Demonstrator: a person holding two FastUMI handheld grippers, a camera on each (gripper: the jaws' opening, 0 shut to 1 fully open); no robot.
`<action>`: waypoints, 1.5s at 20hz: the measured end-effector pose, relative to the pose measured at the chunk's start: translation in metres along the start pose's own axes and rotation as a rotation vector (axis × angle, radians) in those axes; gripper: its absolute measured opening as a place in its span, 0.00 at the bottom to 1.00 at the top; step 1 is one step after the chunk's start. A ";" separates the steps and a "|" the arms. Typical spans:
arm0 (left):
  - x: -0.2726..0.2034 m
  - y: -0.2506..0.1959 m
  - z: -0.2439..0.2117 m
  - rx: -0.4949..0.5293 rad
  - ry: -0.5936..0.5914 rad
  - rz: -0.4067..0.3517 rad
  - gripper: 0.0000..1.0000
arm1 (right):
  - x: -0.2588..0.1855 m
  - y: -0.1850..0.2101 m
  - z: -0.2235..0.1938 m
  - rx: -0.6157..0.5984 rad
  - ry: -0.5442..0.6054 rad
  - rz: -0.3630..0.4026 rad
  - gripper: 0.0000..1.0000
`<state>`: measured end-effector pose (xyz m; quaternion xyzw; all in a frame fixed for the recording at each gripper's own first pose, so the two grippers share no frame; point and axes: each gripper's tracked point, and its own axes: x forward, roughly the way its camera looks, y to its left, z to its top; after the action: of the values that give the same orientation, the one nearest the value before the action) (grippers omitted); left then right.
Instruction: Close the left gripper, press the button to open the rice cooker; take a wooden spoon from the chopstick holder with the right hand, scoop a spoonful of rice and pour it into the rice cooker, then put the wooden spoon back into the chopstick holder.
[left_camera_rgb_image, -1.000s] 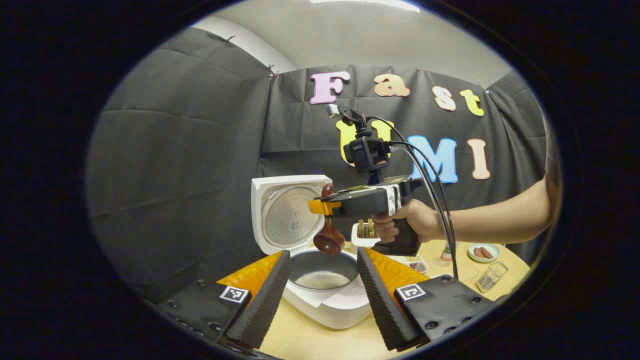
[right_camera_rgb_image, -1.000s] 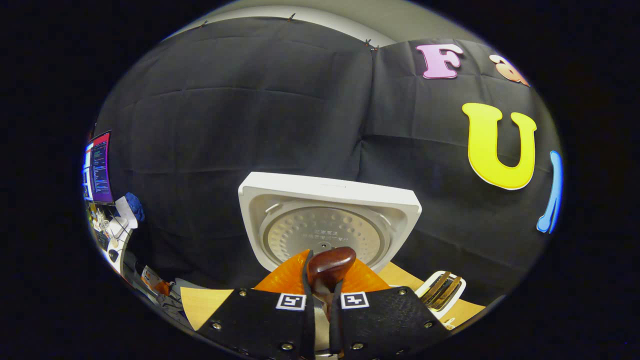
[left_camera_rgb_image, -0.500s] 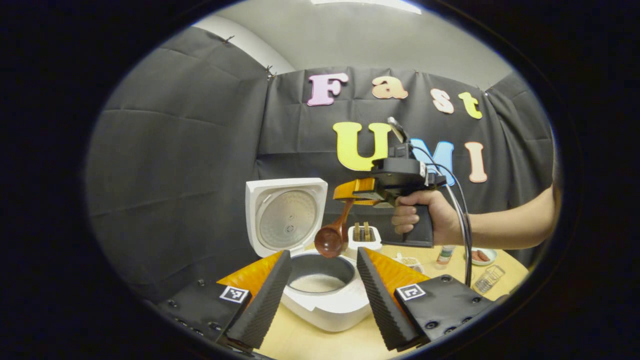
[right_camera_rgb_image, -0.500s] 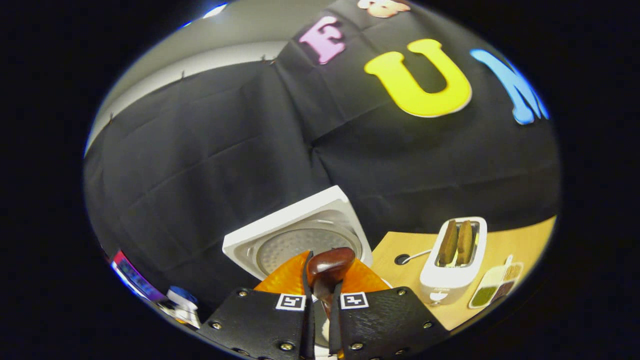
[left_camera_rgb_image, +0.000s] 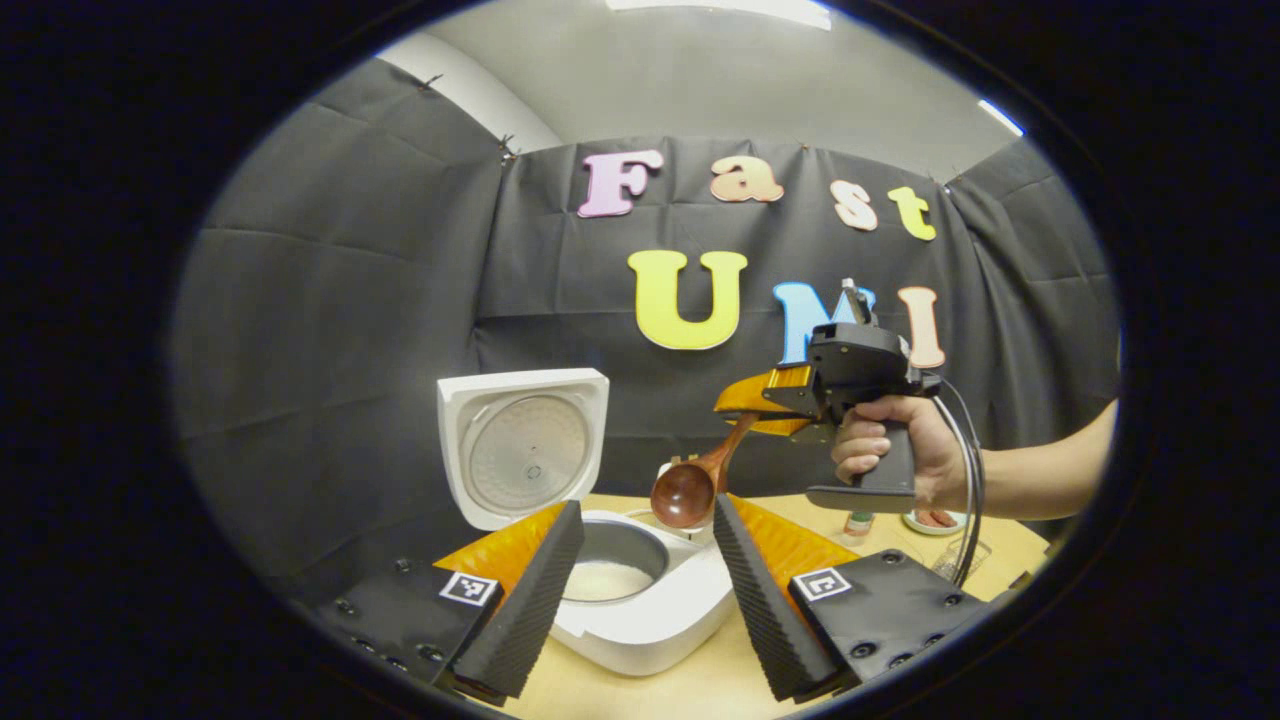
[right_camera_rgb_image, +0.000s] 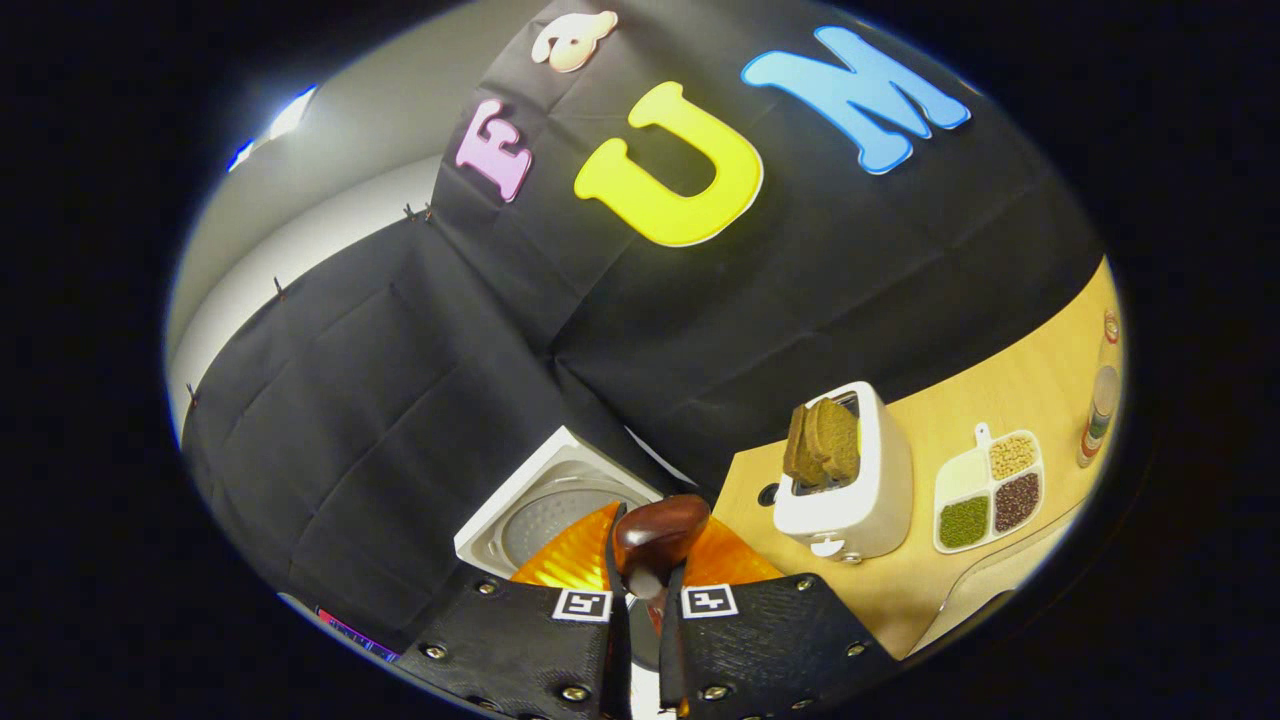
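The rice cooker (left_camera_rgb_image: 620, 590) sits open just ahead of the left hand-held gripper (left_camera_rgb_image: 640, 590), with its lid (left_camera_rgb_image: 522, 445) standing straight up behind the pot, so the button step looks done. There is white rice (left_camera_rgb_image: 605, 580) lying in the bottom of the pot, so a scoop may already be in there, but I cannot be sure. The left hand-held gripper has its two fingers spread wide apart and it is holding nothing. The right hand-held gripper (left_camera_rgb_image: 765, 400), held in a hand (left_camera_rgb_image: 890, 455), is up in the air ahead and to the right of the left one. It is squeezed tight on the handle of the wooden spoon (left_camera_rgb_image: 700, 480). The round end of the spoon hangs down, just past the right side of the pot. In the right gripper view, the spoon (right_camera_rgb_image: 655, 535) pokes out from between the fingers. A toaster (right_camera_rgb_image: 850, 480) with bread and a dish of beans (right_camera_rgb_image: 985, 490) sit on the surface (right_camera_rgb_image: 1000, 400) ahead and to the right. What is left, I think, is putting the spoon back in its holder. I cannot pick out the holder for sure here.
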<state>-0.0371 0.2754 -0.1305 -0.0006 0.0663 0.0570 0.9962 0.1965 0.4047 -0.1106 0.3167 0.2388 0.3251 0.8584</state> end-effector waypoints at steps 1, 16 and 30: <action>0.001 -0.007 0.002 0.006 -0.002 -0.012 0.88 | -0.011 -0.006 0.003 0.024 -0.015 -0.001 0.11; 0.017 -0.126 0.024 0.026 -0.029 -0.189 0.88 | -0.203 -0.113 0.069 0.082 -0.179 -0.198 0.11; 0.016 -0.205 0.032 0.103 -0.038 -0.232 0.92 | -0.324 -0.227 0.111 0.055 -0.295 -0.469 0.11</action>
<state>0.0060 0.0740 -0.1021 0.0440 0.0496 -0.0622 0.9959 0.1388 -0.0016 -0.1268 0.3199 0.1867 0.0612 0.9268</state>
